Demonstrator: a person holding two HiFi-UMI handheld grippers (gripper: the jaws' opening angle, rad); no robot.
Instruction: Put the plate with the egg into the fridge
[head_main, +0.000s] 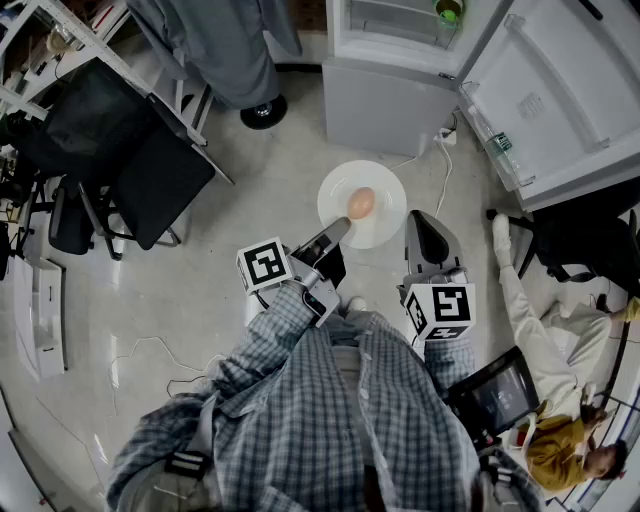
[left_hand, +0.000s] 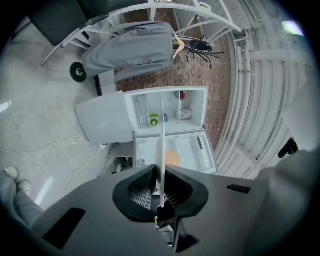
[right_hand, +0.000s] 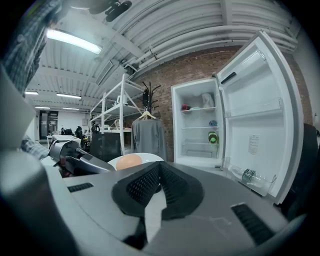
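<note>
Pale floor (head_main: 250, 180) spreads beneath us, and at the far side the fridge (head_main: 380, 90) stands with its door (head_main: 560, 90) swung wide to the right. We hold the plate (head_main: 340, 185) level in the air between ourselves and the fridge, the egg (head_main: 361, 203) sitting at its middle.

Our left gripper (head_main: 335, 232) has its jaws closed on the plate's near-left rim, one jaw above and one below; its own view shows the plate edge-on between them. Our right gripper (head_main: 418, 225) has its jaws closed with nothing between them, tips just beside the plate's right rim. We cannot tell whether they touch it.

From the jaws the plate reaches away toward the far side, straight at the open compartment, so we judge the carry is a push forward led by the left hand. Being round, the plate has no long axis. The egg's seems to run roughly near to far. Loose on a plate gripped at one edge, it could roll if we tilt.
</note>
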